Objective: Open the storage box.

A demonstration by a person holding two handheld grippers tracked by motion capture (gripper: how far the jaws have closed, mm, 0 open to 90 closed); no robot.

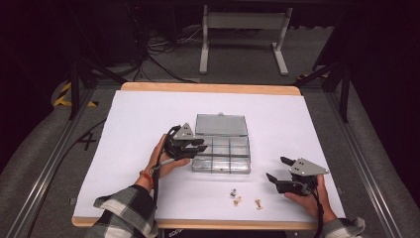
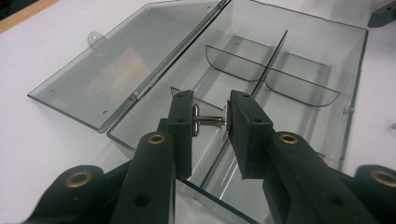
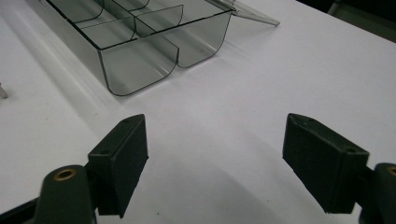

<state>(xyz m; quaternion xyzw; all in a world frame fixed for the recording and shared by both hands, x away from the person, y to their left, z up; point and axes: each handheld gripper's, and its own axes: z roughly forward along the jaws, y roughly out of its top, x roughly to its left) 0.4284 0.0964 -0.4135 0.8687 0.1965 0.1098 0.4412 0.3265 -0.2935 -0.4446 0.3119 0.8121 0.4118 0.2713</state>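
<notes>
Between the fingers (image 2: 183, 122) of your left gripper (image 2: 211, 120) you hold a small silver cufflink (image 2: 208, 119). It lies level, its short bar across the gap, one end against each pad. You hold it above the near compartment of the clear grey plastic box (image 2: 327, 42). The box stands open on the white worktop (image 1: 148, 114), its lid (image 2: 126, 65) folded flat behind it, and curved dividers split the inside. Three more small metal pieces (image 1: 236, 200) lie on the worktop in front of the box, close together.

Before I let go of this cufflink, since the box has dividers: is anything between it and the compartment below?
Nothing visible: the left gripper holds the cufflink over the open box, lid folded back, dividers off to the sides.
</notes>
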